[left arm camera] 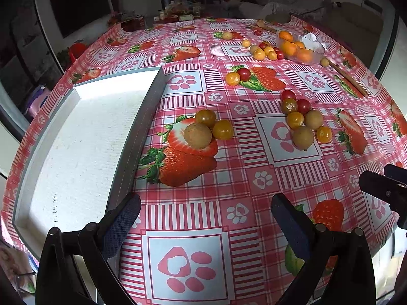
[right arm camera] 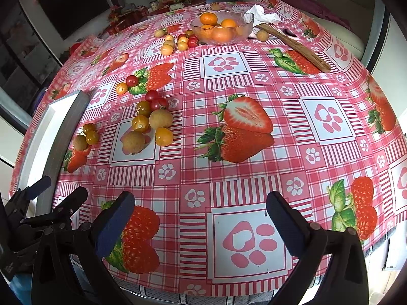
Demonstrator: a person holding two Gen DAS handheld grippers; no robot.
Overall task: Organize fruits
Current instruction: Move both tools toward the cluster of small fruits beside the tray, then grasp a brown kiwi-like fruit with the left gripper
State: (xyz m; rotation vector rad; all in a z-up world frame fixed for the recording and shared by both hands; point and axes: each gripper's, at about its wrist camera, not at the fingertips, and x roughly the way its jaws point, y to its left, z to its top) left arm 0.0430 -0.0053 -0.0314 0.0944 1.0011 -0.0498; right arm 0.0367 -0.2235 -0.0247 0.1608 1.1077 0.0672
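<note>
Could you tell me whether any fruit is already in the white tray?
No, the white tray shows only its bare lining; the loose fruit lies on the tablecloth.

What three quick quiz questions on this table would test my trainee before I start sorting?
1. True or false: the white tray already holds fruit.
2. What fills the glass bowl? A) oranges B) red tomatoes C) nothing
3. Are the left gripper and right gripper holding anything?

Key:
1. False; it holds no fruit.
2. A, oranges.
3. No, both are open above the tablecloth.
</note>
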